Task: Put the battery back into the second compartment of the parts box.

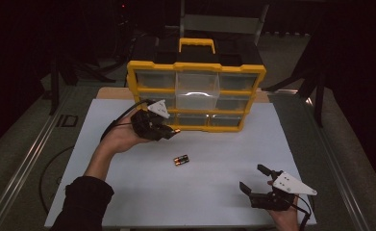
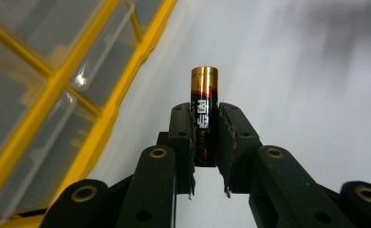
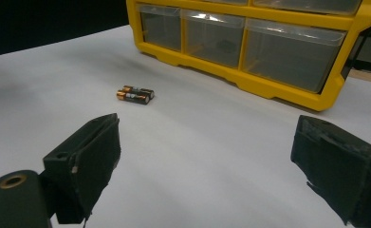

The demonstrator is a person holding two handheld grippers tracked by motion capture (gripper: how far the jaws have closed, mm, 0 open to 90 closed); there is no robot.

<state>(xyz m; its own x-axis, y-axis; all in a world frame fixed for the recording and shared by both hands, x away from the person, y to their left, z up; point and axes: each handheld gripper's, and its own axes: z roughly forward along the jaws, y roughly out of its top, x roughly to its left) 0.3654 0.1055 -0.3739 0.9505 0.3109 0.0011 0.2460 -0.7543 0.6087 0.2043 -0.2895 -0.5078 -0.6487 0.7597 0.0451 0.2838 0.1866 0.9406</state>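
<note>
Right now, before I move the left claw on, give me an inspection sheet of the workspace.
Surface: white table top, flat, bare in front.
Job's things: one battery clamped in the left claw; two batteries lying side by side mid-table; yellow drawer cabinet at the back, its top middle drawer pulled out.
Clutter: nothing seen.
Grippers: left claw shut on the battery, close to the cabinet's lower left; right claw open, empty, near the front right.
Cables: black cable trailing from the left claw.
Surroundings: dark; grey floor, metal rail at left.

Black-and-gold battery (image 2: pixel 204 116), yellow-framed organizer (image 1: pixel 195 67) with clear drawers, white table (image 1: pixel 214 192).
</note>
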